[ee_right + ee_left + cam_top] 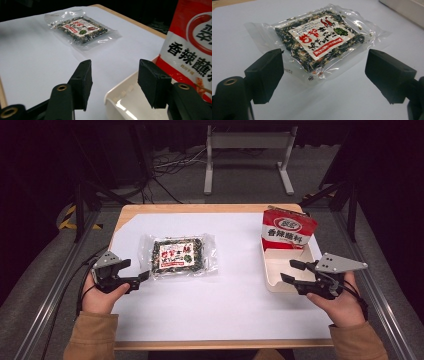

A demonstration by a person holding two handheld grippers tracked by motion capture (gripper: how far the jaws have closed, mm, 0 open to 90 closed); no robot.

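Left gripper (pixel 141 276) jaws apart, empty, just left of clear seaweed packet (pixel 180 255); packet long axis runs left-right. Right gripper (pixel 294 271) apart, farther, over white tray (pixel 272 272) edge.

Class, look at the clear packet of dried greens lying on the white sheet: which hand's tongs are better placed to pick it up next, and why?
The left tongs. They sit open beside the clear packet, facing its near edge. The right tongs are open too, but across the table at the white tray by the red bag.
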